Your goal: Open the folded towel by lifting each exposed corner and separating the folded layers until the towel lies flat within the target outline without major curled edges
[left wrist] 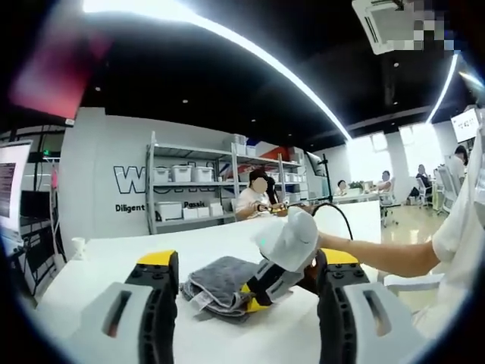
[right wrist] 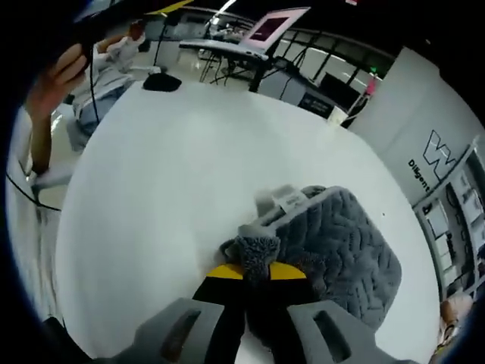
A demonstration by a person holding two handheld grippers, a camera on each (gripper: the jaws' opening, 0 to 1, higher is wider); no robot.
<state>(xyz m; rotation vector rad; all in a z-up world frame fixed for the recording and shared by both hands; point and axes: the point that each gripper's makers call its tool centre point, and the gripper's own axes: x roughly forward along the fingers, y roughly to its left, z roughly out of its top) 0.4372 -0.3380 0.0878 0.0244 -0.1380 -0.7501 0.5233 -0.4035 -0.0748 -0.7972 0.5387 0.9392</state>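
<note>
A large office room with a dark ceiling and long light strips stretches behind a white table (left wrist: 220, 243). Far beyond the left claw, metal shelves (left wrist: 189, 189) holding white boxes stand against a lettered wall, and seated people work at distant desks.

On the table lies a grey towel (right wrist: 341, 243), folded into a thick pad with a quilted surface. In the left gripper view it sits just ahead of the left claw (left wrist: 246, 303), between and beyond its two jaws. Those jaws are spread wide apart and touch nothing.

The right claw (right wrist: 254, 277) has its yellow-tipped jaws pressed together on a fluffy corner of the towel at the near edge of the pad. The rest of the towel extends ahead and to the right of that claw. A white label (right wrist: 284, 199) sticks out at the towel's far edge.
</note>
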